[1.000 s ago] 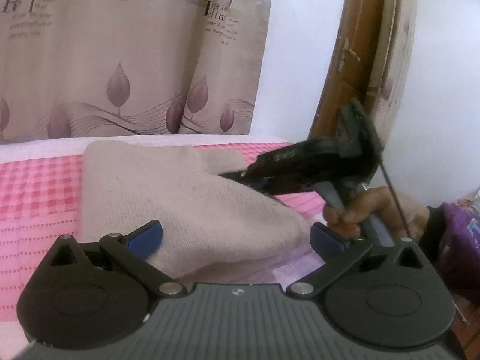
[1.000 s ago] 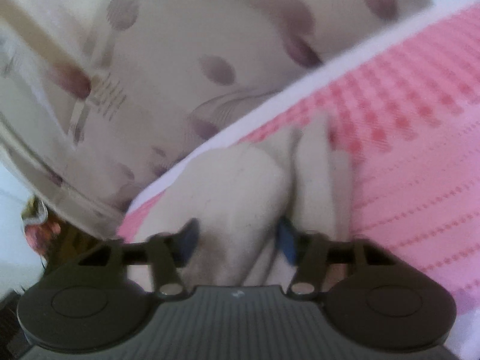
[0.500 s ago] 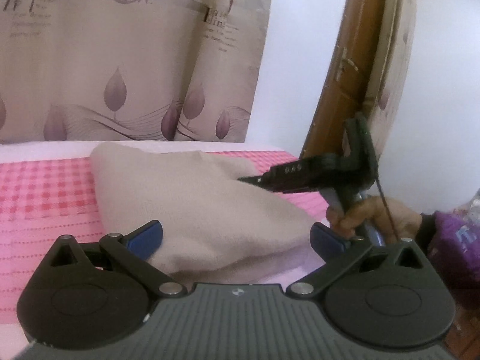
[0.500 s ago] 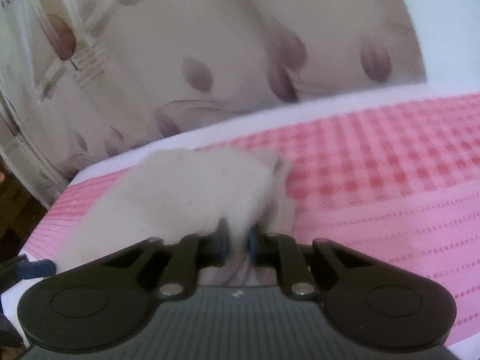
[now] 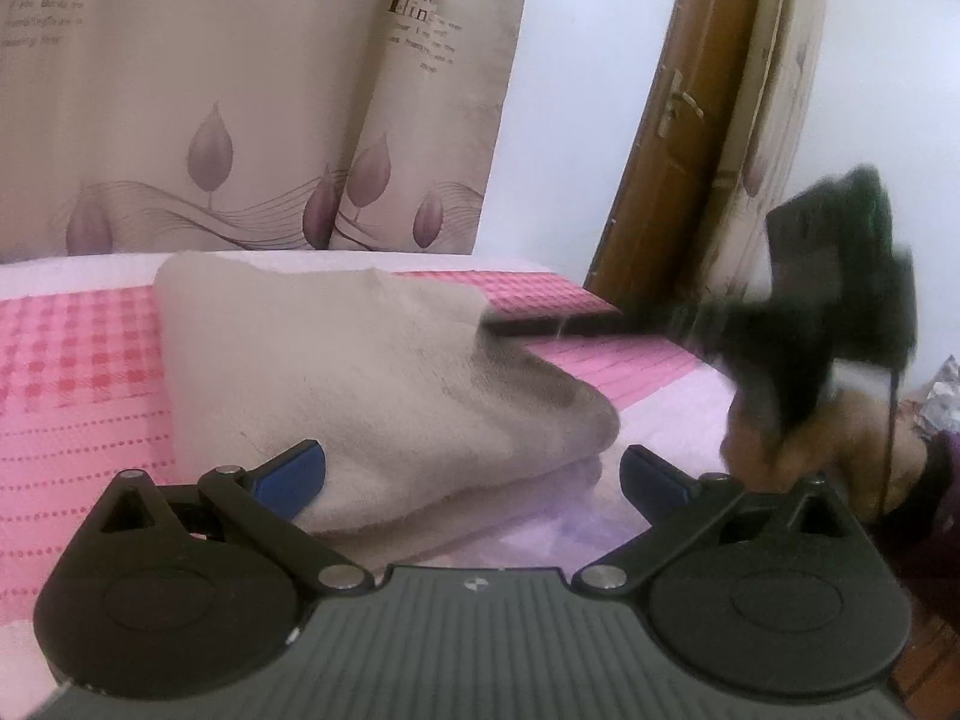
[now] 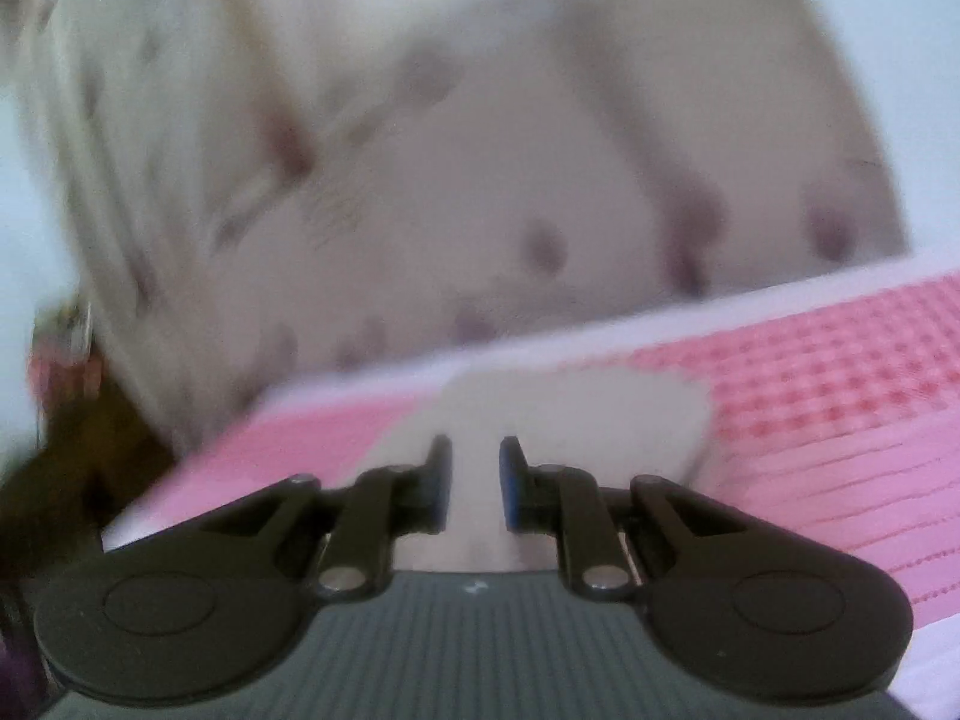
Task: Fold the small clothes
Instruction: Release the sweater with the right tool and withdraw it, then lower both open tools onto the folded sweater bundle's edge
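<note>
Garment: a beige knitted garment (image 5: 372, 384) lies folded on the bed (image 5: 78, 372), its doubled edge nearest the left wrist camera and its far end reaching toward the curtain.
Bedding: pink checked cover with dotted stripes nearer the camera; a pale lilac strip shows at the near right.
Left tool: the left tool (image 5: 471, 471) is released, its blue pads spread wide to either side of the garment's near fold, neither pad seen pressing on it.
Right tool: the right tool (image 6: 474, 480) has its pads drawn close together with a narrow gap; beige cloth fills that gap, though the blur leaves it uncertain whether the pads actually pinch it.
Right tool, seen from the left: a dark blurred body at the right, its thin tip lying against the garment's upper right corner.
Hand: a person's hand (image 5: 792, 444) grips that tool's handle from below.
Background: a beige curtain (image 5: 240, 90) with purple leaf print hangs behind the bed; a brown wooden door (image 5: 672, 138) stands at the far right.
</note>
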A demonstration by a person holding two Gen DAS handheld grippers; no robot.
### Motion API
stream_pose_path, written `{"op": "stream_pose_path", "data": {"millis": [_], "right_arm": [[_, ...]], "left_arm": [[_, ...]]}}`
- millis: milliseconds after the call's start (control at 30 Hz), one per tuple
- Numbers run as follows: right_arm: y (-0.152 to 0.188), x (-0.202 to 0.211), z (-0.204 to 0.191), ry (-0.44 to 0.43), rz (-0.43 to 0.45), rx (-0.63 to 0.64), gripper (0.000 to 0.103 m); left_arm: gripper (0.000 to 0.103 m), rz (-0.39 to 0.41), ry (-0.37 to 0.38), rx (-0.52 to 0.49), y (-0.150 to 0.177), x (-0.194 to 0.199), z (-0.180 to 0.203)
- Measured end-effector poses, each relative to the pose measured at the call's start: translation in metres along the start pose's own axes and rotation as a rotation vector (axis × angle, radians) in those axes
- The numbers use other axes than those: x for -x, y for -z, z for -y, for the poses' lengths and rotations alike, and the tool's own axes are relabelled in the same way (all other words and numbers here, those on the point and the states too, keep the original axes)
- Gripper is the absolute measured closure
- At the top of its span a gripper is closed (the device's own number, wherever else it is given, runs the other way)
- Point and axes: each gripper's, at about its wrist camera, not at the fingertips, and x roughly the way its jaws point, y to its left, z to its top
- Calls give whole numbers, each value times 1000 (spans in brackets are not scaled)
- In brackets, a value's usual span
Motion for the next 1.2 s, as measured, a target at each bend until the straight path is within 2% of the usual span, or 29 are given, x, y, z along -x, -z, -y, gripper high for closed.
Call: {"op": "stream_pose_path", "data": {"millis": [67,100,200,267,333,367,433,567,633,767,833,867,900,933,1000,1200], "right_arm": [[15,-15,-6,110,-105,104,89],[22,-18,-4,151,-122,125,90],[33,-12,13,110,-73,17,90],[30,-8,11,122,-65,-11,90],[25,3,1,99,-6,-33,87],[23,8,-5,117,28,-13,87],[21,10,-13,185,38,44,87],[43,-10,-5,287,-68,113,84],[55,-6,3,266,-10,70,83],[59,-11,-2,291,18,86,82],[59,-11,-4,297,20,92,80],[59,-11,-3,299,21,86,78],[59,-10,-1,307,22,78,72],[57,-10,-1,321,23,67,57],[55,-11,6,343,21,19,44],[56,-13,5,351,24,23,43]], "left_arm": [[0,1,3,13,0,4,-1],[0,1,13,25,0,7,-3],[0,-4,4,36,-1,13,-2],[0,-1,-14,33,-4,19,0],[0,14,-39,25,-8,25,2],[0,21,-51,26,-10,28,2],[0,25,-92,40,-13,32,0],[0,-7,-221,44,-20,33,-3],[0,-14,-286,24,-21,33,-3],[0,-36,-386,-40,-20,32,3],[0,-41,-412,-63,-21,29,5],[0,-43,-419,-69,-21,28,5],[0,-44,-427,-73,-21,27,8],[0,-46,-437,-76,-21,26,9],[0,-47,-439,-80,-22,23,9],[0,-52,-463,-105,-24,15,11]]}}
